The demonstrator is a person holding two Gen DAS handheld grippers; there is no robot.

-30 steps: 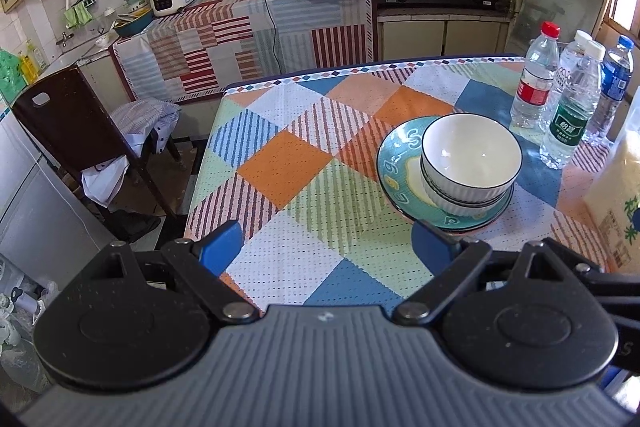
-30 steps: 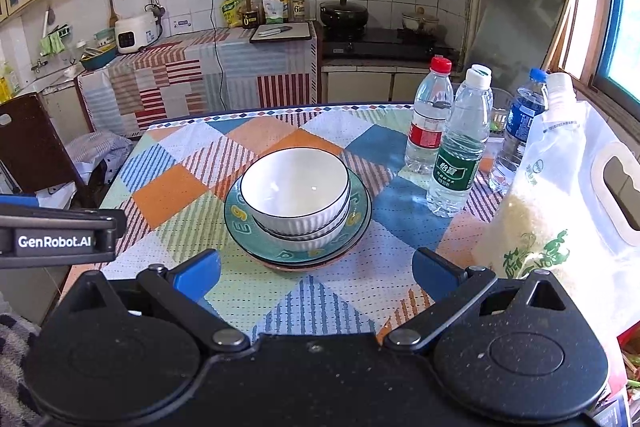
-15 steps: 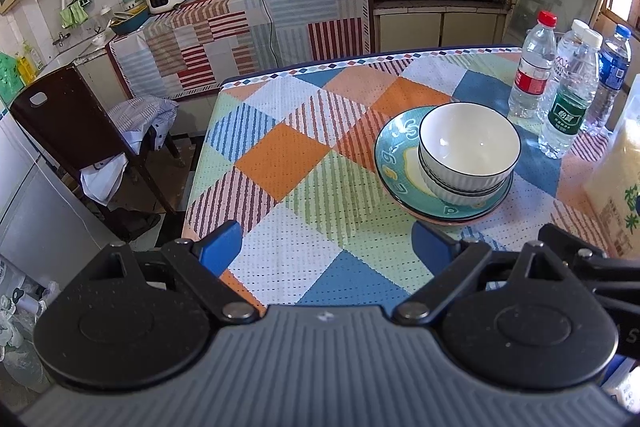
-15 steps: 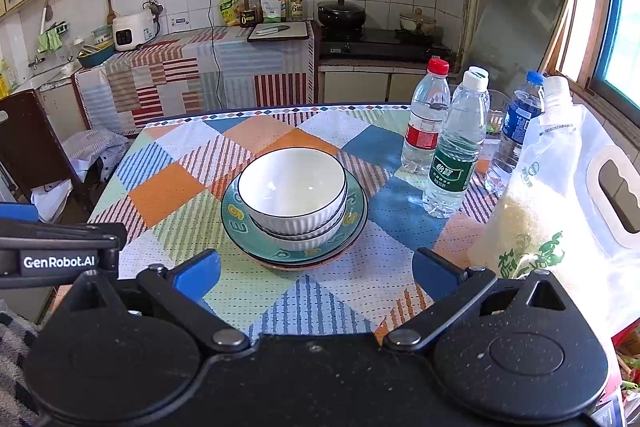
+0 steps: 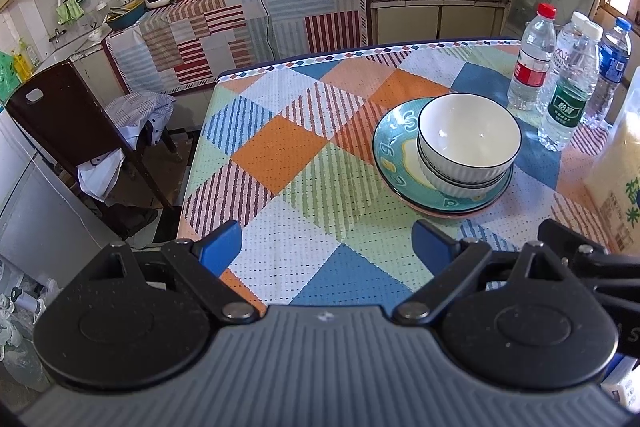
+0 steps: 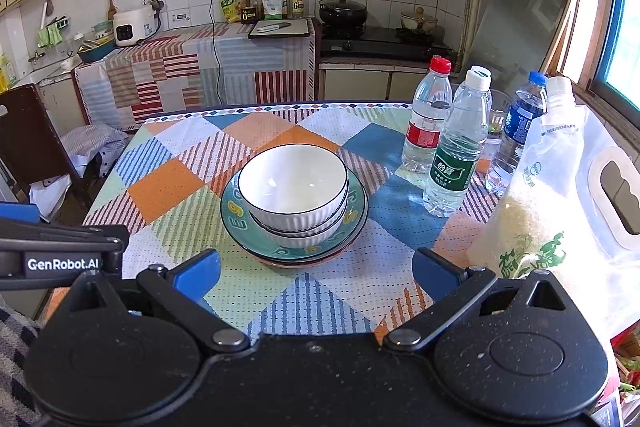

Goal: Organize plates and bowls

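Note:
Two white ribbed bowls (image 5: 469, 143) are nested and stand on a teal plate (image 5: 394, 155) that lies on a pink plate, on the checked tablecloth. The stack also shows in the right wrist view, bowls (image 6: 293, 187) on the teal plate (image 6: 234, 213). My left gripper (image 5: 326, 251) is open and empty over the table's near edge, left of the stack. My right gripper (image 6: 316, 273) is open and empty, just in front of the stack. The left gripper's side shows at the left of the right wrist view (image 6: 60, 261).
Three water bottles (image 6: 456, 147) stand right of the stack, with a bag of rice (image 6: 552, 227) in front of them. A dark chair (image 5: 76, 131) with clothes stands left of the table. Counter and stove line the back wall.
Both grippers have drawn back a little from the table; the stack looks slightly farther away. Nothing on the table moved.

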